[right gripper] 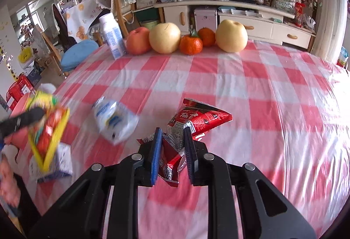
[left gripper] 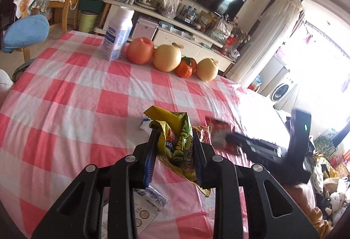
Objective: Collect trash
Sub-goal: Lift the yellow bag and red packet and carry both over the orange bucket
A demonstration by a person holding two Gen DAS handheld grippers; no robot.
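Left claw (left gripper: 175,136) clenched on yellow wrapper (left gripper: 175,140); right claw (right gripper: 172,140) clenched on red wrapper (right gripper: 196,120).

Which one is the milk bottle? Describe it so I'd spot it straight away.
Look at the pink checked tablecloth, then along its far edge where the fruit sits in a row. The bottle stands at the left end beside the red apple: the only tall, white-and-blue thing there.

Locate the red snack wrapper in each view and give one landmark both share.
Left wrist: the red wrapper lies right of centre, partly hidden behind the right hand-held gripper.
Right wrist: lower centre, red wrapper between that gripper's fingers.
Shared landmark: the white bottle beside the fruit.
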